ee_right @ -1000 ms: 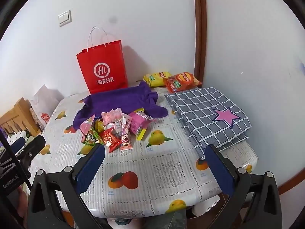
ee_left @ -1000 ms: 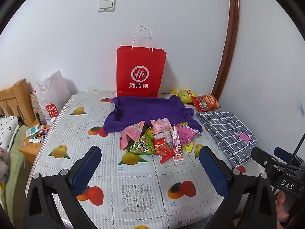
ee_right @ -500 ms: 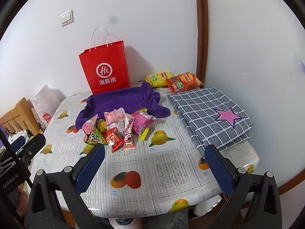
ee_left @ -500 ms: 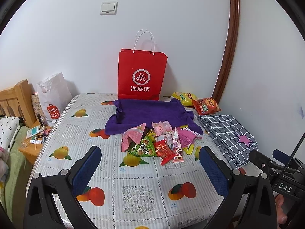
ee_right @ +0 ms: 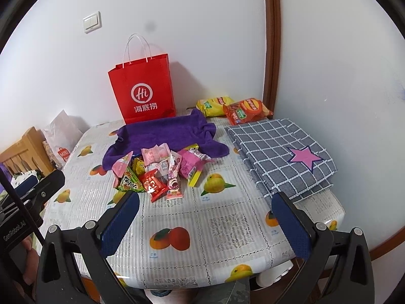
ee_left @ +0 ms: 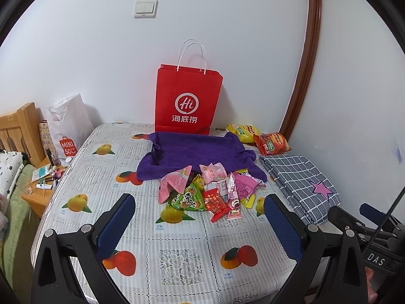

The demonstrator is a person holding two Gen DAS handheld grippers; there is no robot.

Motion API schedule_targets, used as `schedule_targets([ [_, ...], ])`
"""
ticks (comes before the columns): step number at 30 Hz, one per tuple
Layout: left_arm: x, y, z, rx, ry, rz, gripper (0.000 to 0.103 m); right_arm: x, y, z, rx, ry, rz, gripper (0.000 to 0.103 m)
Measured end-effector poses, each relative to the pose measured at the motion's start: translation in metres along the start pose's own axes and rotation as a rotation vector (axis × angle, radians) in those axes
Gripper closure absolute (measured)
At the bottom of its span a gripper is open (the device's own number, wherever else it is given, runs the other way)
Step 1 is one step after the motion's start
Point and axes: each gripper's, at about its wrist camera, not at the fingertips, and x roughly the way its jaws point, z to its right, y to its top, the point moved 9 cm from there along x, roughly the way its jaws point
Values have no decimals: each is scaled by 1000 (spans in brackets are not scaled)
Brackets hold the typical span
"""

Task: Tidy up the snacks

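A heap of small snack packets (ee_left: 207,190) (ee_right: 157,169) in pink, green, red and yellow lies mid-table at the front edge of a rumpled purple cloth (ee_left: 195,152) (ee_right: 164,134). A yellow chip bag (ee_left: 240,131) (ee_right: 215,105) and an orange-red chip bag (ee_left: 272,143) (ee_right: 246,110) rest at the back right by the wall. My left gripper (ee_left: 200,215) hovers open above the near table, short of the heap. My right gripper (ee_right: 206,214) is open too, nearer the front edge, nothing between its fingers.
A red paper bag (ee_left: 187,101) (ee_right: 144,91) stands against the wall behind the cloth. A folded grey checked fabric with a pink star (ee_left: 301,182) (ee_right: 281,152) covers the table's right side. A white shopping bag (ee_left: 67,129) and a wooden bedside stand (ee_left: 38,190) sit left.
Both grippers have drawn back and risen a little, so the table contents sit lower and smaller in view. Nothing on the table has moved.
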Motion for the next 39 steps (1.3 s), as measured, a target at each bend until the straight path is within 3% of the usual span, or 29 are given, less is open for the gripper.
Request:
schedule_targets([
  [22,12,6,-13,-17,-4,-10,1,-2,16,-20,-27,24,17,0],
  [31,18,14,-11,0,5,-16,6,-3,28,-21,-18,28,22,0],
  [39,25,15,-10,13,16,-27,6,12,29,-21,-15,35,-7,0],
])
